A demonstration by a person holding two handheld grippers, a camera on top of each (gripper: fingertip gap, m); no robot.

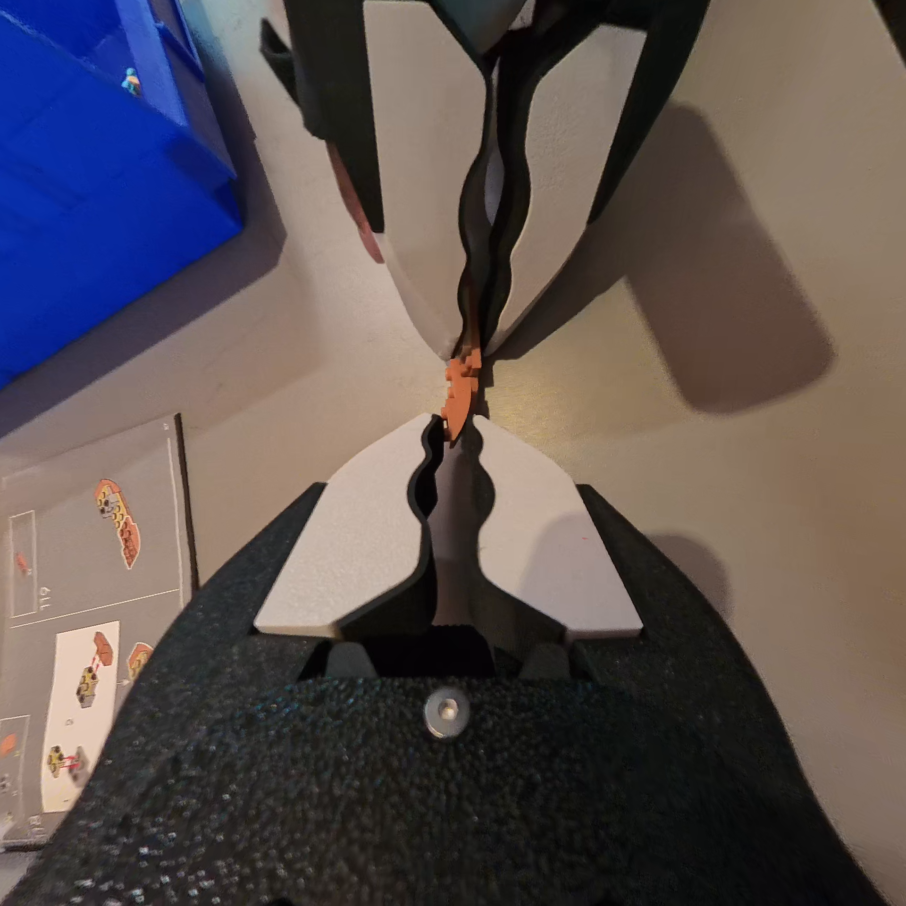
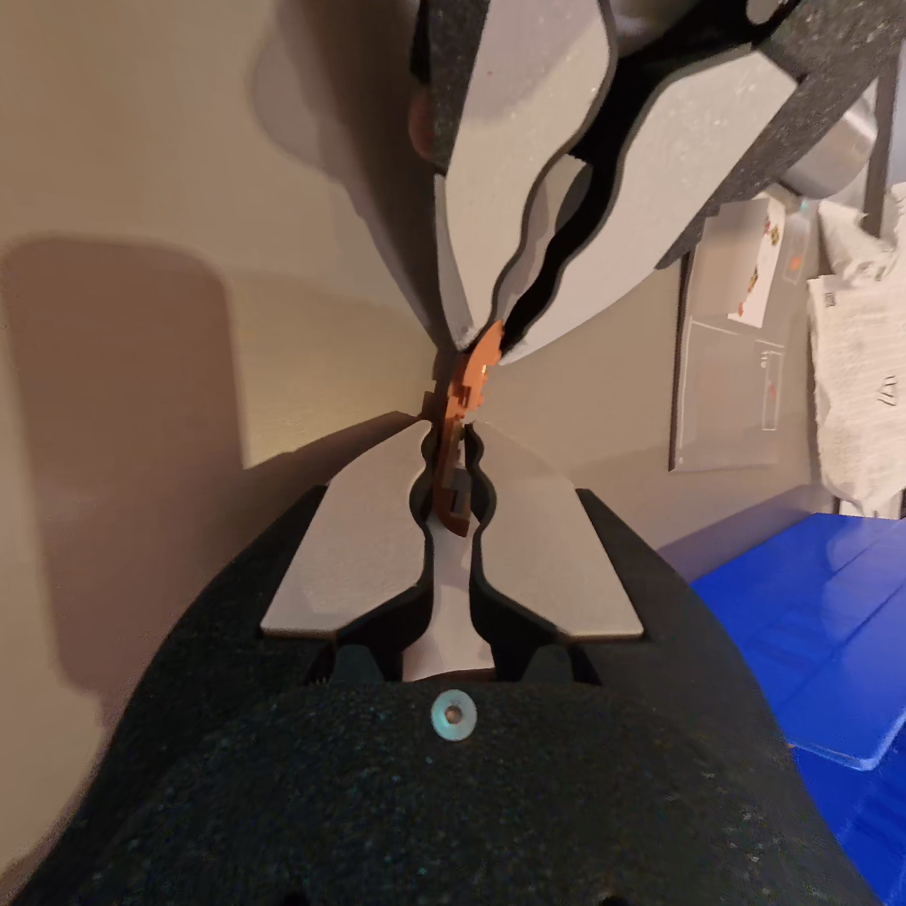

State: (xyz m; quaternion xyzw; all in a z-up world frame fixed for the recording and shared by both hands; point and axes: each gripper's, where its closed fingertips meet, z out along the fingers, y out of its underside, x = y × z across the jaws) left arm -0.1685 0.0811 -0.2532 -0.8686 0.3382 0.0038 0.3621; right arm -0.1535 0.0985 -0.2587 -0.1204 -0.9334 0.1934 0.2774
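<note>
A small orange brick assembly (image 1: 461,392) is held in the air between the two grippers, its long axis running along the line from one set of fingertips to the other. The left gripper (image 1: 453,434) is clamped on the near tip only, while the right gripper (image 2: 448,441) is closed on the opposite end, with more of the piece drawn back between its pads; both grippers meet nose to nose, neither nearer. Below lies a pale beige tabletop (image 1: 637,441), marked by their shadows. A blue bin (image 1: 98,196) and an open instruction booklet (image 1: 98,539) are seen off to the side.
</note>
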